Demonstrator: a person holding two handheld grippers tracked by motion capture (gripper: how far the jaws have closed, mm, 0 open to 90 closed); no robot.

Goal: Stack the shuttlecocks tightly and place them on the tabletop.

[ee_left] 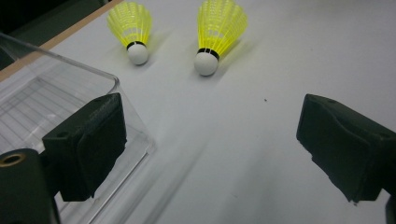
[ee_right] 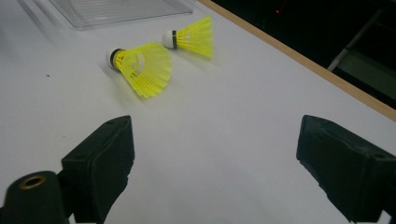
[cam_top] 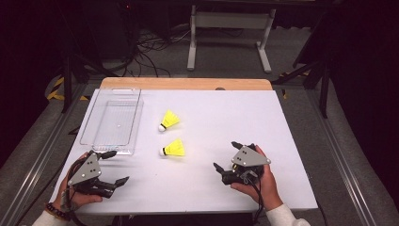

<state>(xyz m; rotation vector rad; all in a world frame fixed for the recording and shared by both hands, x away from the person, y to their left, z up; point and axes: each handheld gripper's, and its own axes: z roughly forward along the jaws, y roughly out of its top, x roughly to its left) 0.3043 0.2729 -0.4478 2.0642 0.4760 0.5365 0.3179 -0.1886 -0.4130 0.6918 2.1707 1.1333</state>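
The left gripper (cam_top: 114, 167) rests low at the near left corner of the white table (cam_top: 226, 113), its jaws spread wide and holding nothing; in the left gripper view its two black pads stand far apart, with one beside the near corner of the clear plastic tray (ee_left: 56, 98). The right gripper (cam_top: 225, 155) sits at the near right of the table, jaws likewise released and empty, pointing toward the middle of the table.

Farther in, between the two grippers and a little beyond them, lies the nearer yellow shuttlecock (cam_top: 173, 149), on its side with its white cork tip toward the tray side. Just past it lies the farther yellow shuttlecock (cam_top: 169, 120), also on its side, its cork pointing down-left. The two are near each other but apart, and both lie on the bare table just to the right of the tray. In the right gripper view the nearer one (ee_right: 140, 67) shows its open skirt facing the jaws, the farther one (ee_right: 191, 35) behind it.

Beyond and to the left, the clear tray (cam_top: 113, 120) lies flat along the left edge, with nothing in it.

Judging from this, the work appears to be putting the shuttlecocks into the tray, and it has barely begun: neither is grasped or touched, so both pick-ups and both placements are left.
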